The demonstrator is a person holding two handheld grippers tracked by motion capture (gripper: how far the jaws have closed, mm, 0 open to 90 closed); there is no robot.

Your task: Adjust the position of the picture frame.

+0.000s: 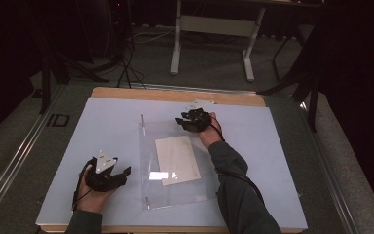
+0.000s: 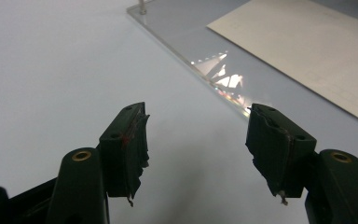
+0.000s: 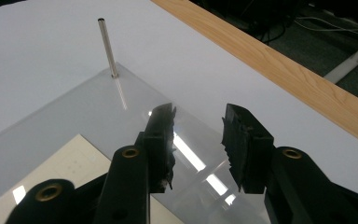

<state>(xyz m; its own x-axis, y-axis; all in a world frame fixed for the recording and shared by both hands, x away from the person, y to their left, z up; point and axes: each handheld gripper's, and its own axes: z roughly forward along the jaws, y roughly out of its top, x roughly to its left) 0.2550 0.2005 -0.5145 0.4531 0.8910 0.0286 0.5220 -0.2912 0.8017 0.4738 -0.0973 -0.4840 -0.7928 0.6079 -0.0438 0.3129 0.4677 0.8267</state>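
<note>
Jaws of both grippers stand apart with nothing between them. The right gripper (image 1: 193, 120) hovers over the far right corner of the clear plate (image 1: 195, 195), its fingertips just above the plate's surface in the right gripper view, the gap between them moderate. The left gripper (image 1: 108, 171) rests low on the white mat (image 1: 107, 122), just left of the plate's near edge, its jaws wider.

The step in hand looks like a reach for the plate or for the paper (image 1: 177, 160) on it; which of the two cannot be told. The paper lies flat near the plate's middle, slightly askew, well short of the right gripper. A likely next move calls for lowering the right jaws onto an edge, and a thin flat sheet or a slick plate edge will give little to pinch.

Two thin metal pins rise from the plate's left corners, the far pin (image 3: 108, 46) and the near pin (image 1: 147, 201). Both stand clear of the right gripper's path; the near pin is close to the left gripper's reach. The table's wooden edge (image 3: 279, 70) lies beyond.
</note>
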